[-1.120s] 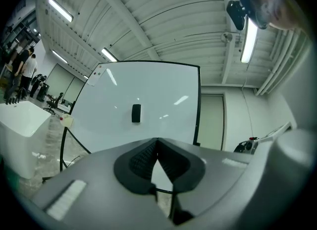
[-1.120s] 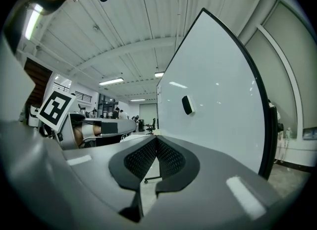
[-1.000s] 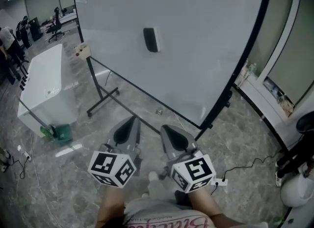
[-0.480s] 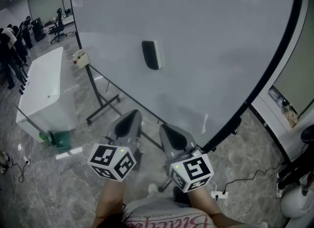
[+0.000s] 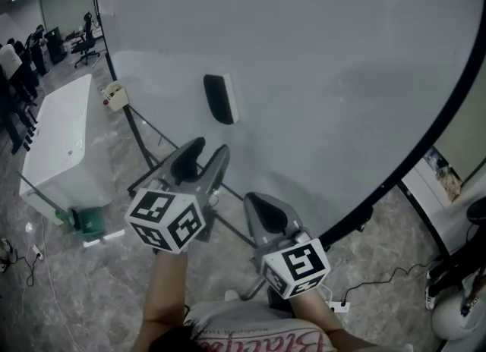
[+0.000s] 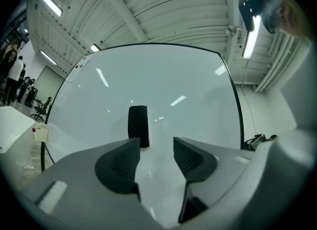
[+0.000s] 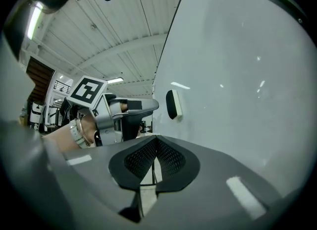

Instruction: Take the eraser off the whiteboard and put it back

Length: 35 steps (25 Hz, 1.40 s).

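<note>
early in the task: the black eraser [image 5: 220, 99] is stuck upright on the whiteboard [image 5: 342, 77], untouched, so lifting it off and putting it back both remain to do. the left gripper [image 5: 210, 150] is held up toward the board. its jaws have just been opening and stand apart with nothing between them. in the left gripper view the eraser lies farther off, just left of the gap between the jaws, not yet reached. the right gripper [image 5: 257, 205] hangs lower and nearer the person, to the right, jaws clenched together on nothing, well apart from the eraser.
</note>
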### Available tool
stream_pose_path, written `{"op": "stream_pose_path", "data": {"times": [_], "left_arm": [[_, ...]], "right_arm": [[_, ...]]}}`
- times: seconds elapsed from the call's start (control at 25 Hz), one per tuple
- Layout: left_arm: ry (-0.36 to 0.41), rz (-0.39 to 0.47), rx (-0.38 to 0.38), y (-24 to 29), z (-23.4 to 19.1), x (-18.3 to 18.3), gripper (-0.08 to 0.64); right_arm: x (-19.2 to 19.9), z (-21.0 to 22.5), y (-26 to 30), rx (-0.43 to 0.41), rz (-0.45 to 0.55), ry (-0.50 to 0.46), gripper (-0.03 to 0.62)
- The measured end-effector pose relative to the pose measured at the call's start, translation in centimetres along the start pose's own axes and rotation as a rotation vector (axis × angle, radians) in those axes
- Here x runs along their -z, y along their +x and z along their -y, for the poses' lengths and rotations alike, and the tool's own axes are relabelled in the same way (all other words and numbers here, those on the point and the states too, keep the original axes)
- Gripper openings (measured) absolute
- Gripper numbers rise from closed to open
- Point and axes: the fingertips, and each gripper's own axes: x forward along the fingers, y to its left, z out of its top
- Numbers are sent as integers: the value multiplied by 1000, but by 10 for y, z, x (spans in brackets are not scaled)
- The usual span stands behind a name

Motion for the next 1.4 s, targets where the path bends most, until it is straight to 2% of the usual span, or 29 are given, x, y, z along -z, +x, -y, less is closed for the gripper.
{"op": "stream_pose_path", "data": {"times": [0.44,0.92,1.12,1.4], "left_arm": [[-29,-9,-2,56,-34,-26,298],[-62,-82,59,96,-38,-22,298],[-75,-90,56,99,-41,-20,256],[-73,-97,59,99,-40,-20,250]], "right_arm": [[-5,17,20,37,14,17,2],[-6,31,28,91,16,16,2],[-4,32,31,98,12,15,2],[-2,31,32,101,0,15,2]]}}
